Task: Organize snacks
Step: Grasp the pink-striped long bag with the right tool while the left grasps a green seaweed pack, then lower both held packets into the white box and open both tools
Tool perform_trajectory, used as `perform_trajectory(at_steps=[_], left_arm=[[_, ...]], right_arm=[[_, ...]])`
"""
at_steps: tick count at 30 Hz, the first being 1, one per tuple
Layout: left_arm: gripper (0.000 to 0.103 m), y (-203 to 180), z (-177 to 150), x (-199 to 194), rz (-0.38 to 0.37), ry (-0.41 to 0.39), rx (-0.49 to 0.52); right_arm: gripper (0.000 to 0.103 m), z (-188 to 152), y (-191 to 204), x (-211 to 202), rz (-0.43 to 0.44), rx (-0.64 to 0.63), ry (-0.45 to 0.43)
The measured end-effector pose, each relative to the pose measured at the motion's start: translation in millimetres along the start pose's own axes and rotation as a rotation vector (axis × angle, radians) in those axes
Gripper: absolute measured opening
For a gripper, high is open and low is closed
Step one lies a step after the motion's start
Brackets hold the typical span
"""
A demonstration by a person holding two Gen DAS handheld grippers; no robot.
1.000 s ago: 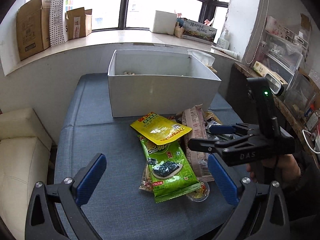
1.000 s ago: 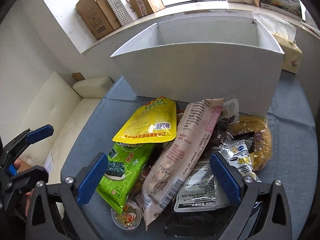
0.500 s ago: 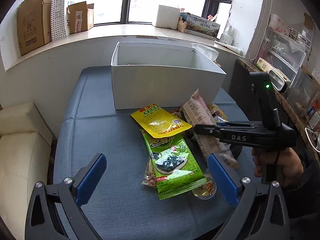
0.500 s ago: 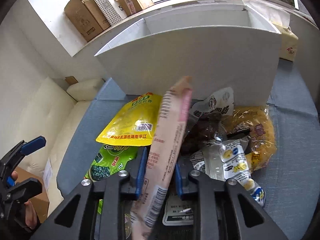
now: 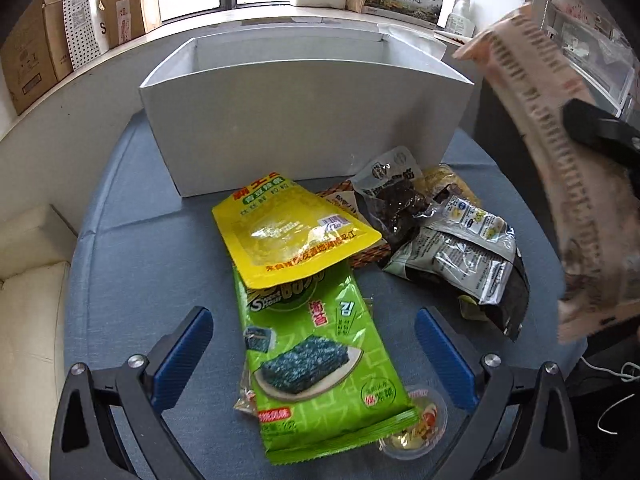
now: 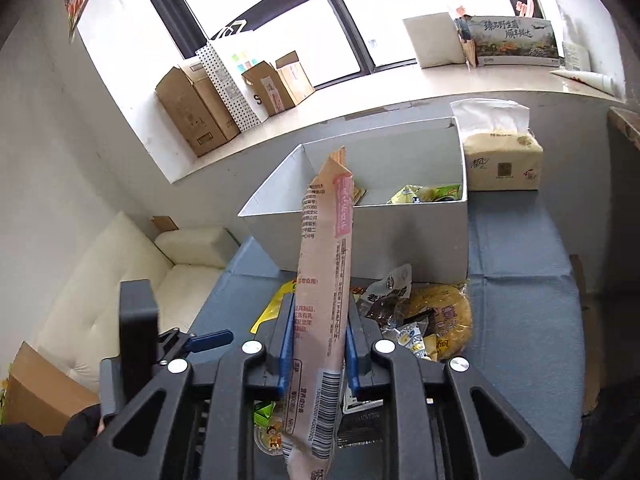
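My left claw (image 5: 314,354) stands wide apart, gripping nothing, its blue pads either side of the green seaweed packet (image 5: 320,364) lying on the blue bench (image 5: 140,280); past that packet, toward the white box (image 5: 304,124), lies the yellow pouch (image 5: 292,232), overlapping its far end; right of the pouch sit dark and silver packets (image 5: 448,248) in a heap; my right claw (image 6: 318,344) is clamped on the long pink packet (image 6: 324,300), lifted off the bench, its top pointing at the white box (image 6: 360,232), which already holds a few snacks.
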State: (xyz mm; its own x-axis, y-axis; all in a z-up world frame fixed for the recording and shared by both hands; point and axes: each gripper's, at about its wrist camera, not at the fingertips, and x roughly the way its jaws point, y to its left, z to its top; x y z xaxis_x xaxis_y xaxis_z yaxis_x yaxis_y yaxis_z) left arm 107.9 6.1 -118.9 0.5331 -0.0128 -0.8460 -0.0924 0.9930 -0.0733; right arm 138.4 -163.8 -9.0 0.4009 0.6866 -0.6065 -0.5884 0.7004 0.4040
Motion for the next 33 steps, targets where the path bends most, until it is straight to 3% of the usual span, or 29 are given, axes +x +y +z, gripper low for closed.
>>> perform_trajectory(at_steps=[4,7,9,12,19,25,33], left_arm=[[0.102,-6.9,8.5,24.4,0.065,0.046,0.018],[0.075,-3.9,10.7,29.5,0.091,0.065,0.004],[0.073,-1.1,11.5,23.0,0.031,0.056,0.006],[0.072,-0.4,10.9,6.8,0.037,0.022,0.035],[0.072,11.4,-7.4,-42.0,-0.093,-0.002,0.024],[0.072,16.7,-17.0,-96.5,-0.108,-0.126,0.043],[0.072,21.7,51.4,-135.8,-0.069,-0.307,0.066]], right_arm=[[0.022,-5.7,4.5,-15.8,0.016,0.002,-0.006],[0.022,-9.7,4.1,-22.9,0.021,-0.007,-0.011],[0.022,-11.9,0.8,-25.0,0.026,0.002,-0.010],[0.022,-13.5,-4.1,-24.3,0.024,0.019,-0.013],[0.022,-17.5,-5.9,-18.6,0.028,0.018,0.003],[0.022,-15.5,-3.0,-16.3,0.033,0.015,0.008],[0.022,26.4,-1.8,-11.7,0.019,-0.016,-0.050]])
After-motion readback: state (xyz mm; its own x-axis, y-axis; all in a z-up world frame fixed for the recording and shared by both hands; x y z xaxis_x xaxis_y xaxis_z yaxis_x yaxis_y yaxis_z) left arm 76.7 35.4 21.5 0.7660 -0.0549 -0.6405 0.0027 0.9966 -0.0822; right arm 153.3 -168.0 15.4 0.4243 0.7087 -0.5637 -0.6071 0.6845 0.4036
